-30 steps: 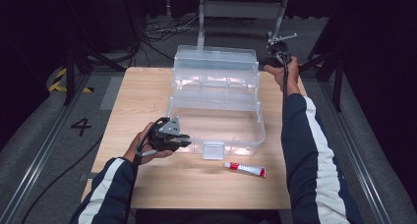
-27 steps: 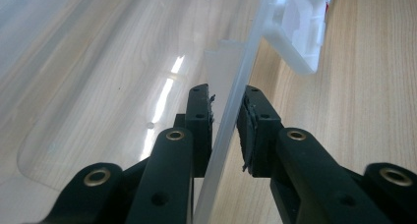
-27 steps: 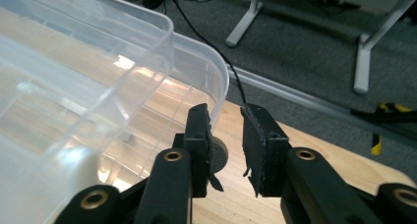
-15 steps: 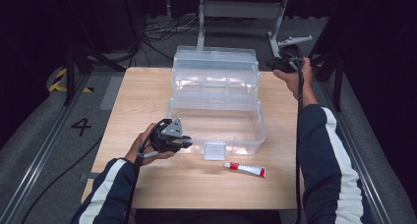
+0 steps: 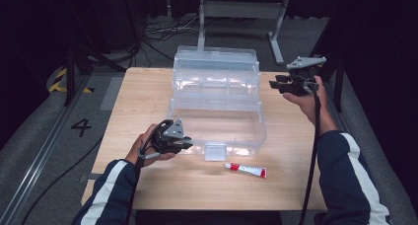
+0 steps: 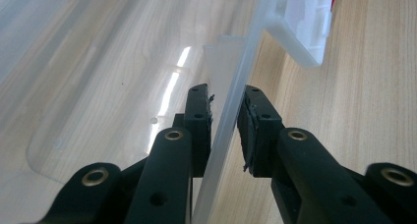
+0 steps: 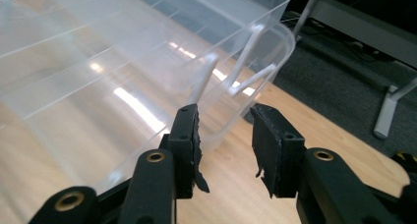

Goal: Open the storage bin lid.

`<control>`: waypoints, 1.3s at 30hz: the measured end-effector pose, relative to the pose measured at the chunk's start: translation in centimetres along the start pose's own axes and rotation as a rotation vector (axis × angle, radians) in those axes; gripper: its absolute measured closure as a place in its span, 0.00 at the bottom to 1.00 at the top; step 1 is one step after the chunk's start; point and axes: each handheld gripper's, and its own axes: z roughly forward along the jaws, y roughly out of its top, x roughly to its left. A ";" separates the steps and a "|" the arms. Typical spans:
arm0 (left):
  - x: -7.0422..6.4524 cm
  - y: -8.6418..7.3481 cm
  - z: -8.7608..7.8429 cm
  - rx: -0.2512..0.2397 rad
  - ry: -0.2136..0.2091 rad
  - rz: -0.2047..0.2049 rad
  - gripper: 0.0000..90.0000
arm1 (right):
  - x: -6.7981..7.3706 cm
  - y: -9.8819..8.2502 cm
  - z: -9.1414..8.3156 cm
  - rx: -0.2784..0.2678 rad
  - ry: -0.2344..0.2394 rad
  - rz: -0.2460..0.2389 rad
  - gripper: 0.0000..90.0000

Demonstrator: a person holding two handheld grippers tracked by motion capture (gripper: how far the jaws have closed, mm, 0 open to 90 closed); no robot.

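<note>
Left gripper (image 5: 185,140) clamps the clear plastic storage box (image 5: 217,104)'s front wall.
Right gripper (image 5: 277,83), jaws just opening and empty, hangs beside the box's right end.

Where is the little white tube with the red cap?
In the high view, the small white tube with the red cap lies on the wooden table, just in front of the clear plastic box, near its white latch.

A pale wooden table (image 5: 148,94) stands on grey floor (image 5: 39,131); cables (image 5: 157,32) and a metal frame (image 5: 241,10) lie beyond its far edge.
</note>
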 end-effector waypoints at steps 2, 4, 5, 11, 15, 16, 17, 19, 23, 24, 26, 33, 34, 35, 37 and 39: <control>0.0 0.0 0.0 0.001 0.001 0.000 0.84 | 0.5 -0.7 -0.4 0.007 0.010 -0.015 0.70; -0.1 0.0 0.0 0.010 0.008 -0.005 0.84 | 1.0 -1.4 -0.8 0.009 0.010 -0.033 0.69; -0.1 0.1 0.0 0.009 0.009 -0.004 0.84 | 1.3 -2.1 -1.2 0.002 0.029 -0.039 0.69; 0.0 0.0 0.1 0.004 0.002 -0.003 0.84 | 2.5 -5.6 -2.5 0.015 0.069 -0.052 0.67; -0.1 0.1 0.1 0.013 0.008 0.006 0.83 | 3.2 -7.6 -3.3 0.037 0.118 -0.061 0.66; -0.1 0.1 0.1 0.013 0.009 0.006 0.83 | 3.4 -8.0 -3.5 0.043 0.121 -0.068 0.65; -0.1 0.1 0.1 0.013 0.009 0.007 0.83 | 3.6 -8.5 -3.7 0.049 0.126 -0.067 0.65; -0.1 0.1 0.1 0.013 0.012 0.009 0.83 | 4.2 -9.6 -4.0 0.062 0.153 -0.060 0.64; -0.1 0.1 0.2 0.015 0.015 0.013 0.83 | 5.7 -11.1 -3.8 0.116 0.202 -0.089 0.62; -0.1 0.1 0.2 0.015 0.016 0.014 0.83 | 6.2 -11.4 -3.6 0.134 0.213 -0.101 0.61; -0.2 0.1 0.2 0.014 0.018 0.014 0.83 | 6.9 -12.0 -3.4 0.159 0.241 -0.111 0.61; -0.2 0.1 0.2 0.017 0.015 0.013 0.83 | 9.6 -13.1 -2.4 0.248 0.346 -0.167 0.59; -0.1 0.1 0.2 0.016 0.018 0.018 0.83 | 10.2 -13.2 -2.2 0.260 0.361 -0.174 0.59; -0.2 0.1 0.2 0.016 0.018 0.017 0.83 | 10.6 -13.3 -1.9 0.278 0.375 -0.186 0.58; -0.2 0.1 0.2 0.015 0.020 0.015 0.83 | 11.6 -13.4 -1.3 0.308 0.393 -0.213 0.57; -0.2 0.1 0.2 0.015 0.021 0.014 0.82 | 12.2 -13.5 -0.9 0.330 0.415 -0.236 0.56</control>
